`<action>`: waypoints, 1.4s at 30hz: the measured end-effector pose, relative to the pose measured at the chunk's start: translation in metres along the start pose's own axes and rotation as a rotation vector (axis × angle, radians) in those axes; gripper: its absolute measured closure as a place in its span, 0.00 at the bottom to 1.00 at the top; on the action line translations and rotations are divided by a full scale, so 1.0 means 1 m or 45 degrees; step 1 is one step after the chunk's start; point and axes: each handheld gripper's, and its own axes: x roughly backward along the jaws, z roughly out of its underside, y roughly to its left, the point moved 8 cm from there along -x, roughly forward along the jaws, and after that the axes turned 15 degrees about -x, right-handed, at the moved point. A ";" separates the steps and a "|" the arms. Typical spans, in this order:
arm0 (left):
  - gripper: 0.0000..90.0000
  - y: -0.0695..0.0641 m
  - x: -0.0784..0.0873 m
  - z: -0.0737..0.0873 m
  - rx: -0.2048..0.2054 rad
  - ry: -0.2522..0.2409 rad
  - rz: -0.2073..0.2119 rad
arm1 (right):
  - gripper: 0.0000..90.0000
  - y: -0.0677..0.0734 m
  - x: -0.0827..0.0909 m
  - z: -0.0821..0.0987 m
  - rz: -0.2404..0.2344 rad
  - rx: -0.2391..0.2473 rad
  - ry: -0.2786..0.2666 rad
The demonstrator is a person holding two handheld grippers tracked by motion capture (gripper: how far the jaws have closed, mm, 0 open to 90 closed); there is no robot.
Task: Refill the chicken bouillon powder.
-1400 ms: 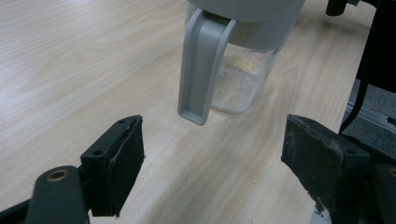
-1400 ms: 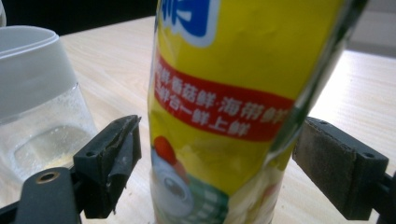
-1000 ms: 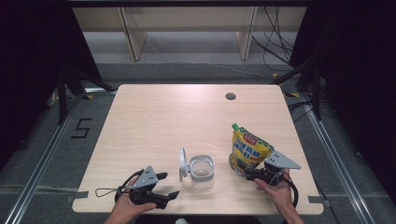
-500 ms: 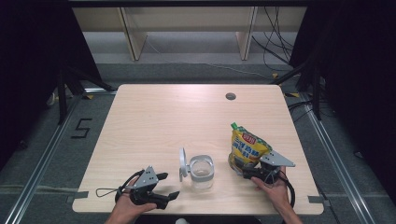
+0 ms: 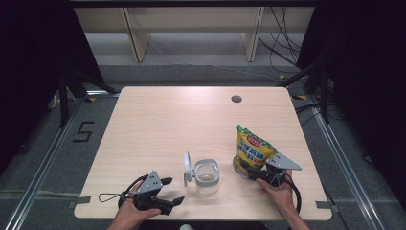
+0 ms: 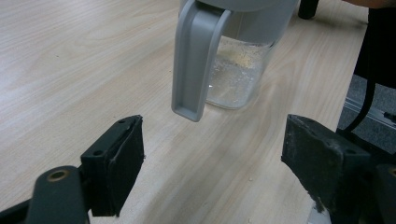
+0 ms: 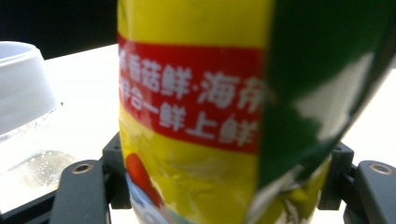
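A yellow pouch (image 5: 252,149) with a green spout and red label stands upright at the table's front right. My right gripper (image 5: 253,172) is shut on its lower part; in the right gripper view the pouch (image 7: 187,116) sits between the two jaws, its sides creased where they press. A clear jar (image 5: 206,175) with a grey rim and an upright grey lid (image 5: 187,168) stands just left of the pouch. My left gripper (image 5: 171,191) rests open near the front edge, left of the jar. Its view shows the grey handle (image 6: 194,60) and pale grains in the jar (image 6: 236,77).
The wooden table (image 5: 182,124) has a round cable hole (image 5: 236,99) at the back right. A thin cable loop (image 5: 108,197) trails left from the left gripper. Metal rails and dark floor lie beyond both side edges.
My right gripper has slid a little left, closer in on the pouch's base. The left gripper, jar and pouch stay where they were.
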 end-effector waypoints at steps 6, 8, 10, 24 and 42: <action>0.23 0.000 0.001 -0.001 0.000 -0.013 -0.011 | 0.41 0.007 0.003 -0.001 0.045 0.000 0.031; 0.23 0.001 0.001 -0.001 -0.009 -0.017 0.003 | 0.42 0.010 0.005 -0.002 0.066 0.021 0.057; 0.23 0.001 0.002 -0.001 -0.007 -0.017 0.001 | 0.42 0.014 0.007 -0.002 0.076 0.057 0.083; 0.23 0.001 0.004 -0.002 0.004 -0.032 -0.019 | 0.43 0.053 0.054 -0.038 0.161 0.558 -0.008; 0.23 0.004 0.003 0.002 0.014 0.006 -0.029 | 0.43 0.084 0.064 -0.026 0.520 1.546 0.118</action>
